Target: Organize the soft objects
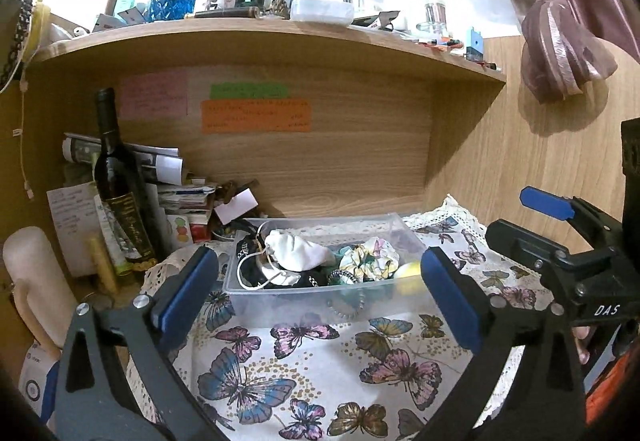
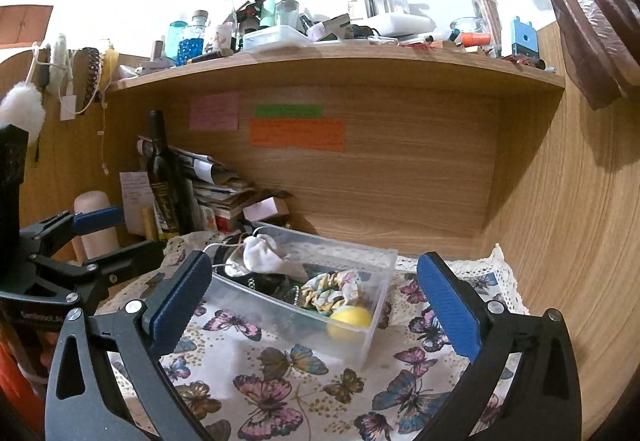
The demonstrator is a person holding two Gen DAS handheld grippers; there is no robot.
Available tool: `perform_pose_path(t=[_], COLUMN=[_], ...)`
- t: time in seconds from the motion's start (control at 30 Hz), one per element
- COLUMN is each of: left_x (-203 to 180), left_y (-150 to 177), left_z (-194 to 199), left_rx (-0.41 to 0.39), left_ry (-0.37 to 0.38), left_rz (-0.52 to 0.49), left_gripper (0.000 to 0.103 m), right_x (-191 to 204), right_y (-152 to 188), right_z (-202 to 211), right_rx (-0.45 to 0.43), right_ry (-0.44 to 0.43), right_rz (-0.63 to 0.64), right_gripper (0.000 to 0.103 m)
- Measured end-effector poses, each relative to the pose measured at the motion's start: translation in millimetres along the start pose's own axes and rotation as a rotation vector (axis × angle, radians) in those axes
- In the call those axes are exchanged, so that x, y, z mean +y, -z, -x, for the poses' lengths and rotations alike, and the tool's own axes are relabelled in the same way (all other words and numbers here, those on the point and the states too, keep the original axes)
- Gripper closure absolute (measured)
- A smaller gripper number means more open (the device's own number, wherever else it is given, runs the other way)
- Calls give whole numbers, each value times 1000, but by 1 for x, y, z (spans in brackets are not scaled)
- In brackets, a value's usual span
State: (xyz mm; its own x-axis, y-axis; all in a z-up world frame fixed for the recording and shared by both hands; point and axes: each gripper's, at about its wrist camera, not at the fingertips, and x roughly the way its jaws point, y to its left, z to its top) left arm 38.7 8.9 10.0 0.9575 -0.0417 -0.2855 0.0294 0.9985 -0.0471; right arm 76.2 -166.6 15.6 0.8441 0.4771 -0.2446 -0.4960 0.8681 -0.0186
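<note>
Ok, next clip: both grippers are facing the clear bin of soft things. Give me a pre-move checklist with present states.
1. Left gripper open and holding nothing: ok.
2. Right gripper open and holding nothing: ok.
3. Clear bin upright on the butterfly cloth: ok.
4. White pouch, floral scrunchie and yellow ball inside the bin: ok.
5. Soft items left outside the bin: none visible on the cloth; beyond these views, cannot tell.
6. Wine bottle clear of the grippers: ok.

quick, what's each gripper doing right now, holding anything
Left gripper: open, holding nothing, in front of the clear bin.
Right gripper: open, holding nothing.
</note>
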Motion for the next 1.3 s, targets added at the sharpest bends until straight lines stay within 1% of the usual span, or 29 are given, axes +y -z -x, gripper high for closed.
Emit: perform_pose_path(t=[0.1, 0.2, 0.37, 0.87, 1.07, 1.3], left_x=[0, 0, 0, 4, 6, 4], left_y=[2, 3, 5, 7, 9, 10], left_z=[3, 4, 5, 1, 0, -1], left_rx=[-2, -9, -12, 2, -2, 1], left_ry=[5, -18, -35, -17, -31, -28], left_rz=[-1, 4, -2, 16, 17, 11], left_gripper=[0, 0, 0, 0, 0, 0], right_x=[1, 4, 5, 9, 9, 8], right_y=[2, 2, 3, 7, 7, 7], right_z=[4, 5, 5, 2, 2, 2], right_rx=[-4, -6, -8, 5, 2, 3], right_ry=[-1, -1, -10, -9, -9, -10], right_rz=[-5, -3, -3, -1, -9, -17], right_gripper=[0, 0, 0, 0, 0, 0])
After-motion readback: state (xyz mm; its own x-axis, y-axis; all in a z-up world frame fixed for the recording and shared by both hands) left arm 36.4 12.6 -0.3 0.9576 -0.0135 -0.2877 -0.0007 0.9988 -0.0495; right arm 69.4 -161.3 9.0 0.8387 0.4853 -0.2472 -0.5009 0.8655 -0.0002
